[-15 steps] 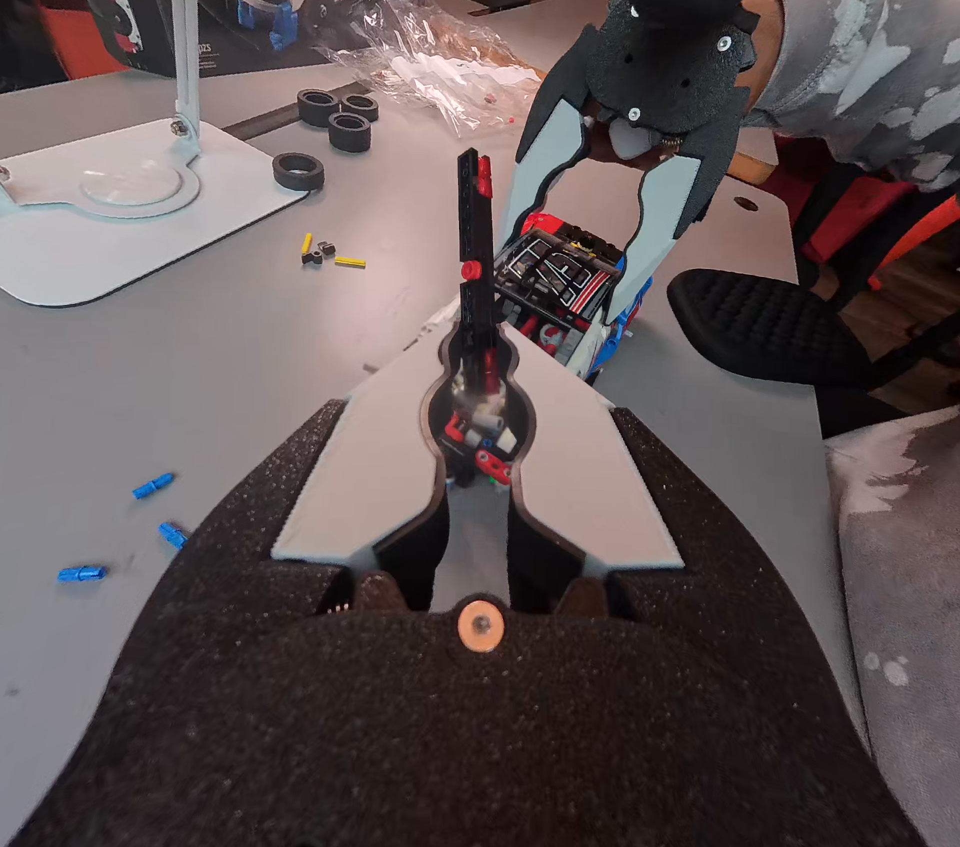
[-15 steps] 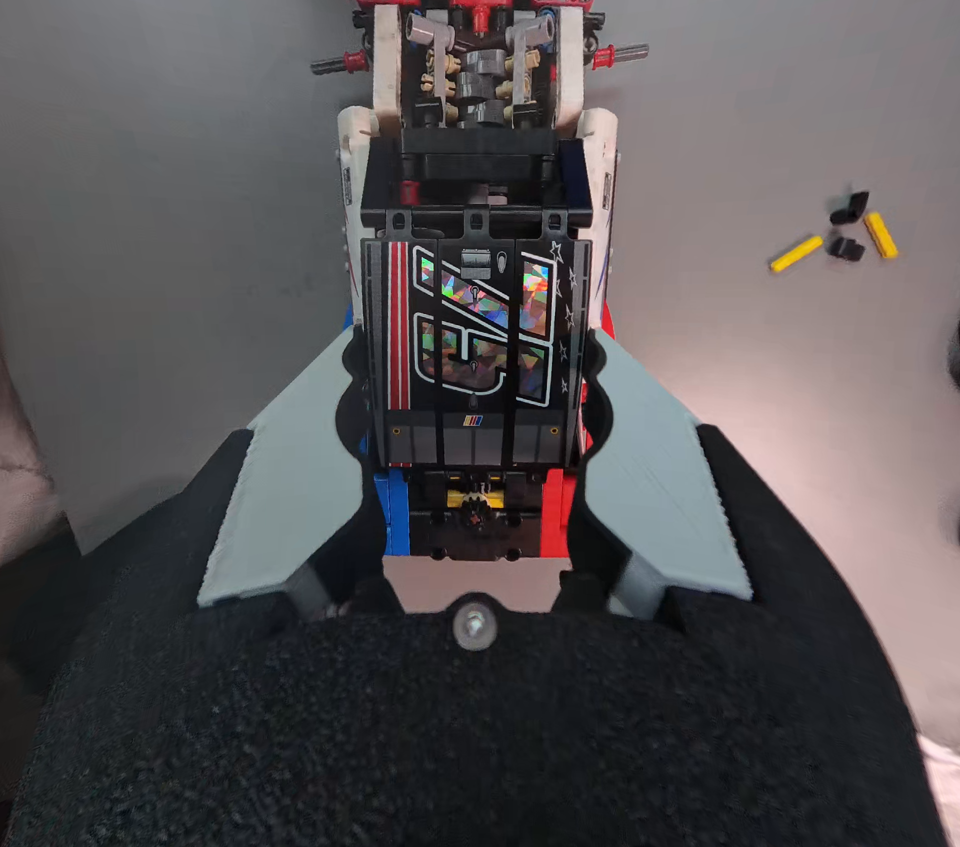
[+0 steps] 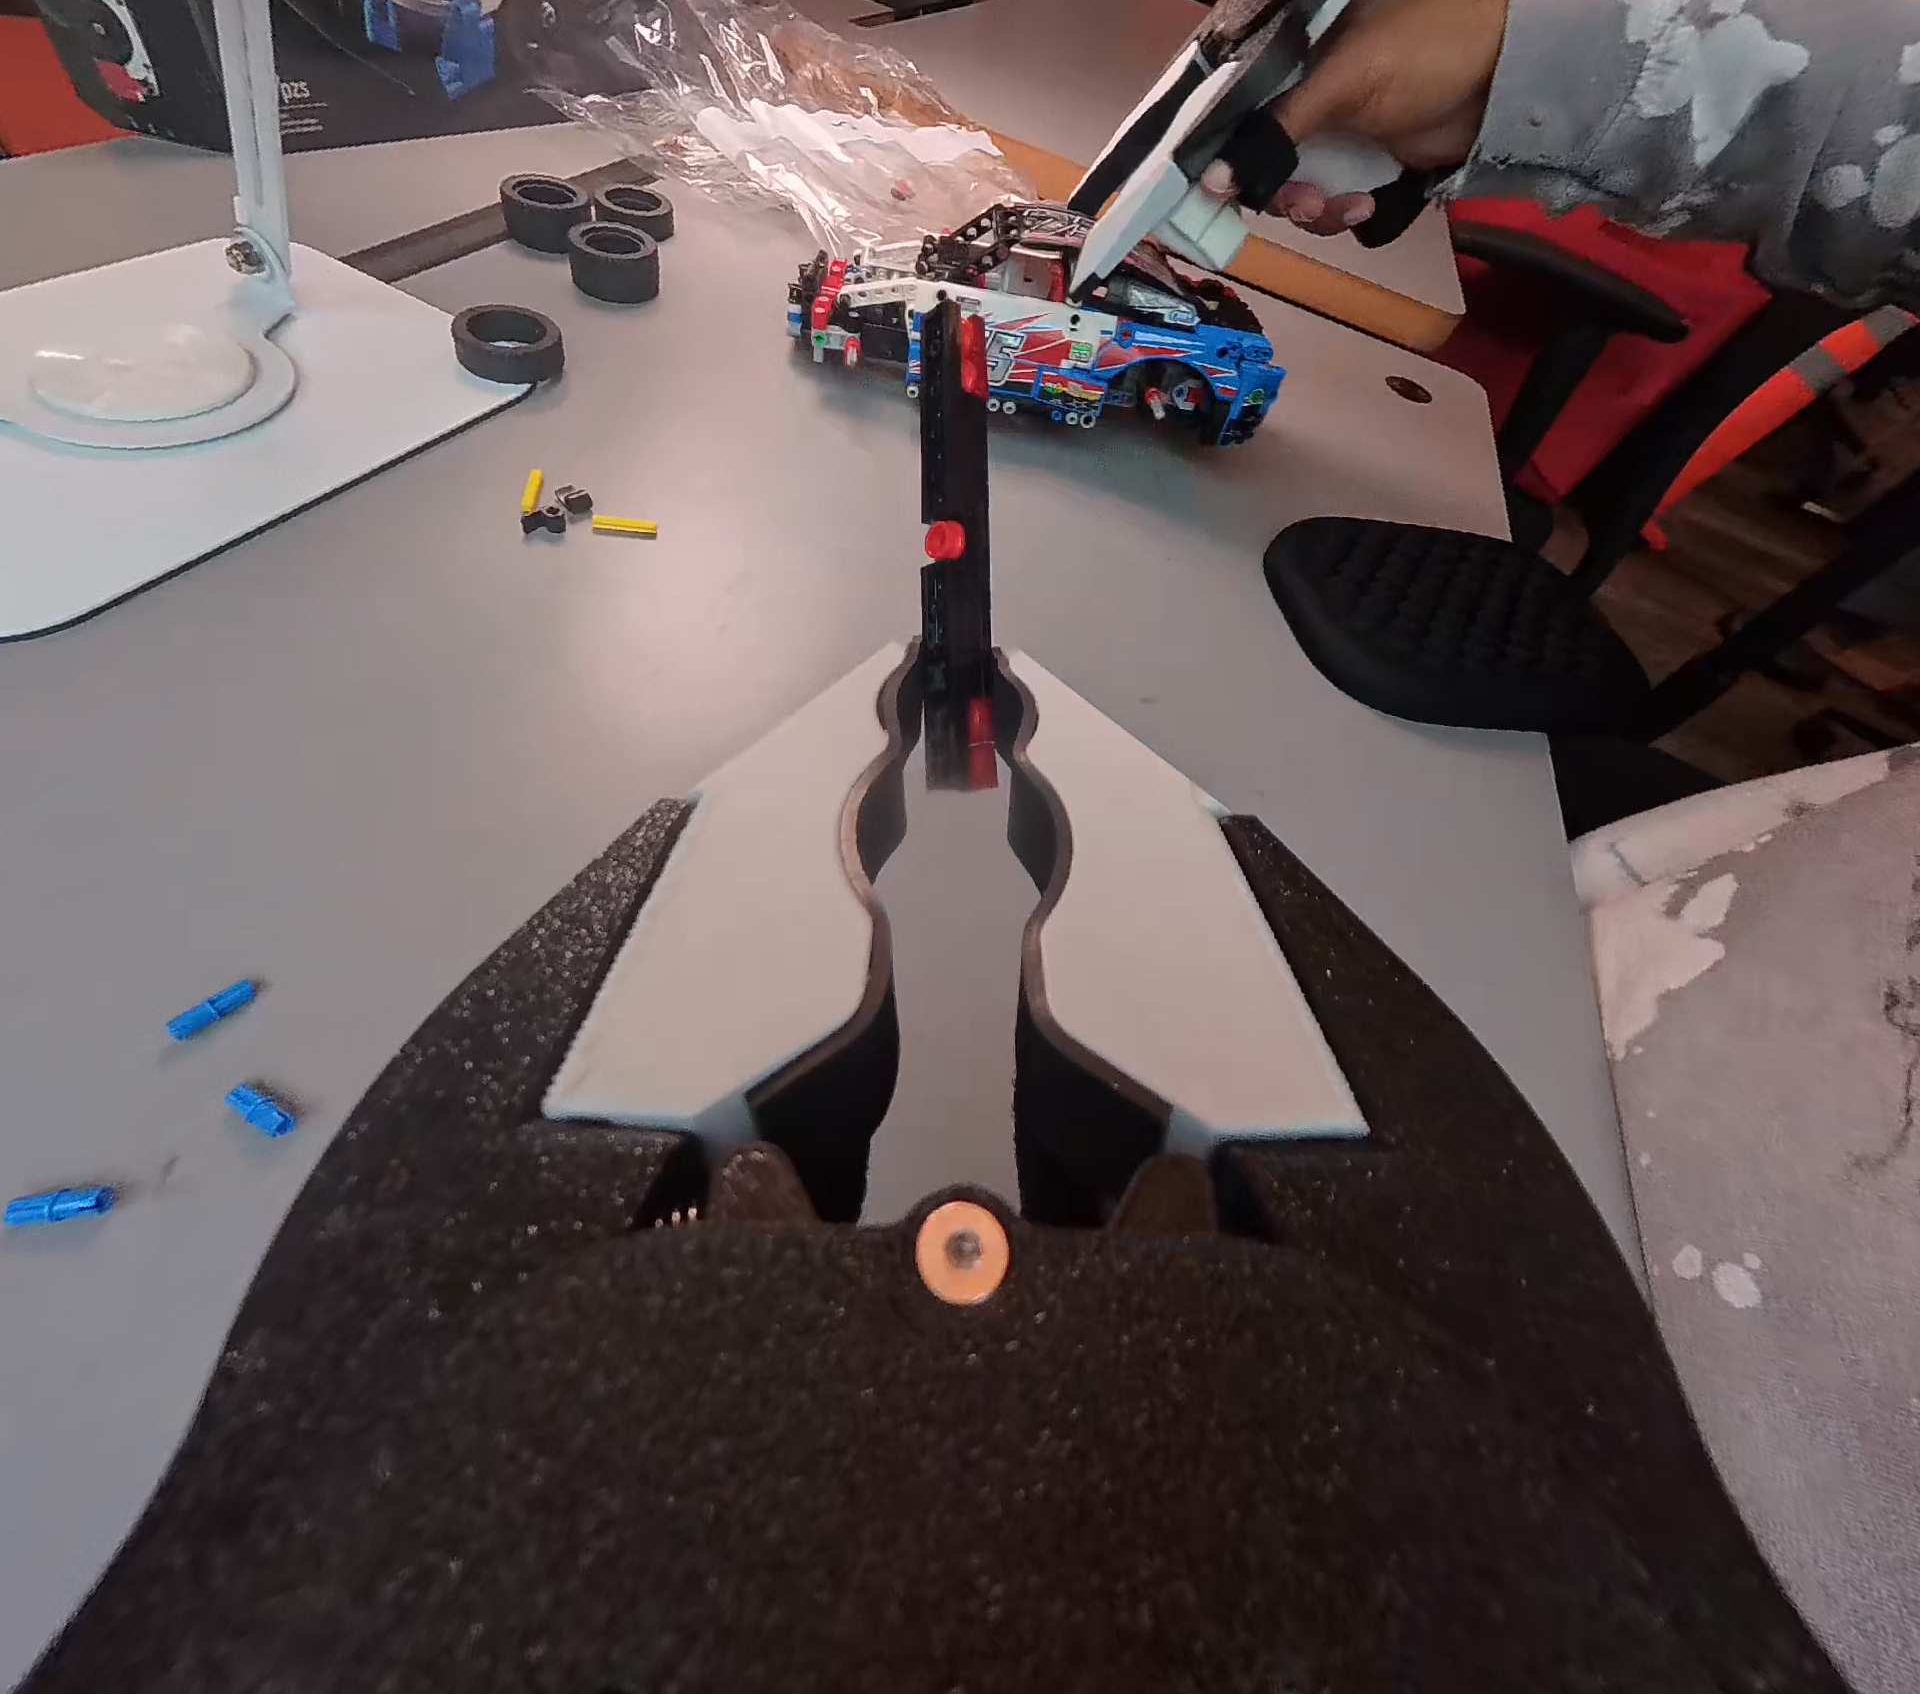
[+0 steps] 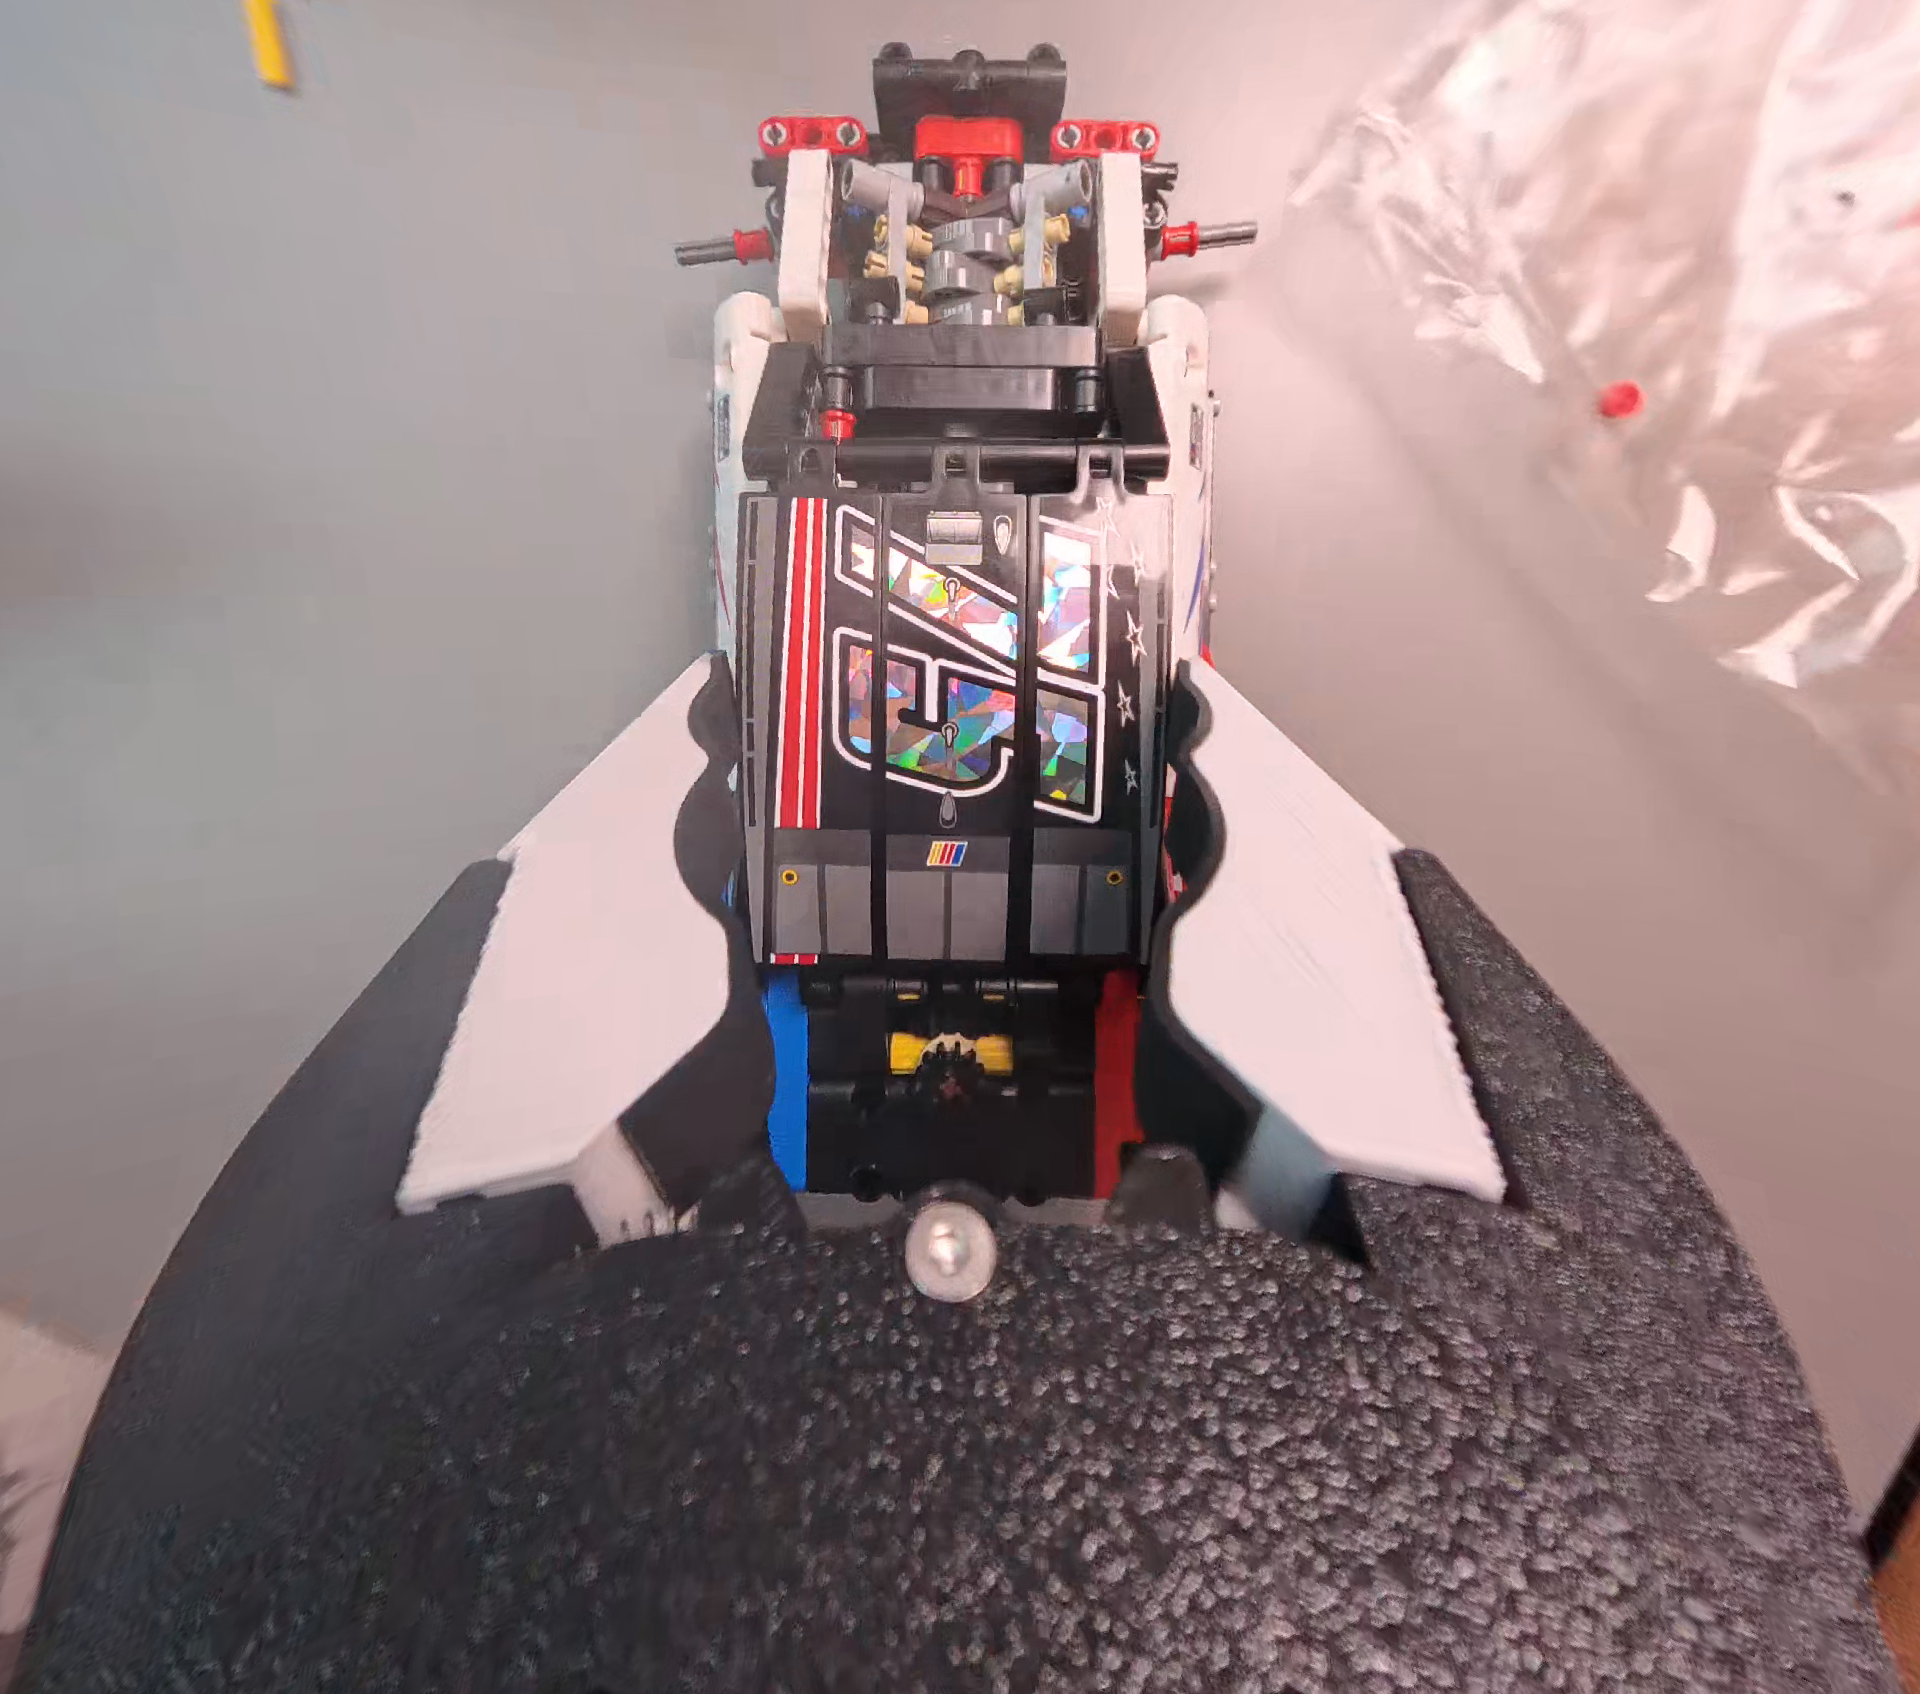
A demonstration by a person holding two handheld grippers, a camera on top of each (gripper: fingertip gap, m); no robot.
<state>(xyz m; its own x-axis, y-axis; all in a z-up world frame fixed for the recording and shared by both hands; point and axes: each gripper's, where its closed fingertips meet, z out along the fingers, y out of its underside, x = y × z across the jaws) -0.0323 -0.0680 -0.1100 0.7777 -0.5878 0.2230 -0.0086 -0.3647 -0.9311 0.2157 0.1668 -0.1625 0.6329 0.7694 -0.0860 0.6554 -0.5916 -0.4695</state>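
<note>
My left gripper point(image 3: 956, 688) is shut on a long black beam with red pins point(image 3: 956, 501) and holds it upright above the grey table point(image 3: 416, 761). A toy brick racing car point(image 3: 1132, 356), blue, white and red, stands farther off, side-on. My right gripper point(image 3: 1091, 262) comes down on its roof from the right. In the right wrist view, my right gripper point(image 4: 951, 709) is shut on the car point(image 4: 956, 377), one finger on each side of the black roof panel. The car's open engine bay points away from me.
A white stand base point(image 3: 156, 439) and several black tyres point(image 3: 582, 221) lie at the left. Small yellow and black pieces point(image 3: 582, 506) and blue pins point(image 3: 213, 1008) are scattered. A clear plastic bag point(image 3: 810, 117) lies behind the car. A black chair armrest point(image 3: 1434, 605) is past the table's right edge.
The right gripper has turned the car and carried it away from the left gripper. The left gripper, still holding the black beam, now stands well apart from the car.
</note>
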